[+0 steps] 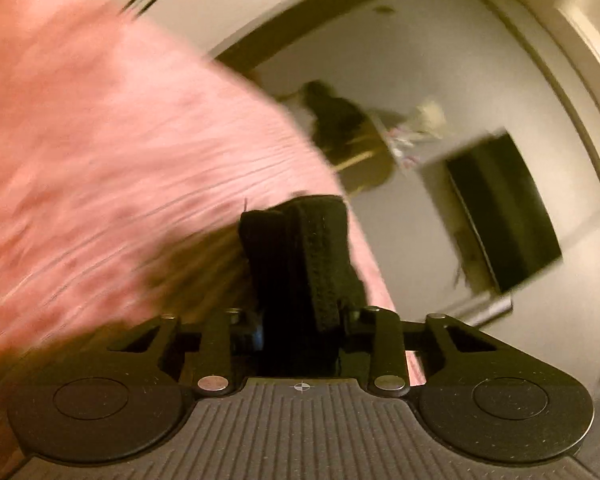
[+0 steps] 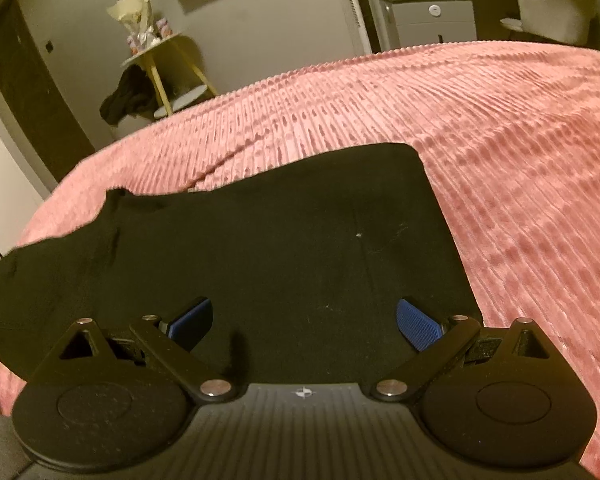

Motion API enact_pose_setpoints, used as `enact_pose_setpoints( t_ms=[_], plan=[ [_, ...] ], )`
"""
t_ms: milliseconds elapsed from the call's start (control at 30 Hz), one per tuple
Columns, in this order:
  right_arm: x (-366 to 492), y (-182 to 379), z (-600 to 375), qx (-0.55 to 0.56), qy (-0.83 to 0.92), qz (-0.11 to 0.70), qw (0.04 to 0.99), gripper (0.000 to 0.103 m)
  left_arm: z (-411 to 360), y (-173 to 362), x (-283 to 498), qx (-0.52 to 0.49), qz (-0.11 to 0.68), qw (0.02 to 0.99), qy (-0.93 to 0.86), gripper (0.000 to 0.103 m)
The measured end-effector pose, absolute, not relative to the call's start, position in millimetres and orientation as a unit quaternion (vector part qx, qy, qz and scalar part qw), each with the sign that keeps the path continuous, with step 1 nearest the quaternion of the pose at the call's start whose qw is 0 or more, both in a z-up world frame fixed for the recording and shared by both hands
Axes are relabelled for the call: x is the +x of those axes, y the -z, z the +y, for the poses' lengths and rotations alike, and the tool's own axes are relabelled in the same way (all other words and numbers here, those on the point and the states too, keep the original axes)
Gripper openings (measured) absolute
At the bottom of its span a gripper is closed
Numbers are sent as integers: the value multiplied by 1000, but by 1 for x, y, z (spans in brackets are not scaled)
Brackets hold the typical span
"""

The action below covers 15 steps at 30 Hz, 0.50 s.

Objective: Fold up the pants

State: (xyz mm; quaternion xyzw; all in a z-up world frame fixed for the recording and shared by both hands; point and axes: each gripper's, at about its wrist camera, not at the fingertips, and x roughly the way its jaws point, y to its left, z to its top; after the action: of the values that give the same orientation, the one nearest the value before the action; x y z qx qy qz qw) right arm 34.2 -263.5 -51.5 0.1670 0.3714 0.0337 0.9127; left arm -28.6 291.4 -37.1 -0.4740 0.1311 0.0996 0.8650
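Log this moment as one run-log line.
left claw: shut on black pants | right claw: open over pants | surface: pink bedspread

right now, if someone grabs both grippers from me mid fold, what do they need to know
Left gripper: shut on a bunched edge of the black pants, lifted off the pink blanket; that view is blurred.
Right gripper: open, holding nothing, its blue pads apart over the pants.
Pants: mostly flat on the blanket, one end raised toward the left of the right wrist view.
Done: edge picked up.
Left: probably carry that edge over to make the fold, use the right gripper to pin or smooth, then fold again.
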Motion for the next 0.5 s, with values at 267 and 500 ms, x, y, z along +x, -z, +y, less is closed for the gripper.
enact_pose_setpoints(
  t_ms=[267,500],
  plan=[
    [22,42,-275,215,-47,344,913,99,180,-74,-31,-256,86,963,4,34],
    [12,38,-290,261,-55,323,908,99,54,-105,-34,-117,89,980,135,34]
  ],
)
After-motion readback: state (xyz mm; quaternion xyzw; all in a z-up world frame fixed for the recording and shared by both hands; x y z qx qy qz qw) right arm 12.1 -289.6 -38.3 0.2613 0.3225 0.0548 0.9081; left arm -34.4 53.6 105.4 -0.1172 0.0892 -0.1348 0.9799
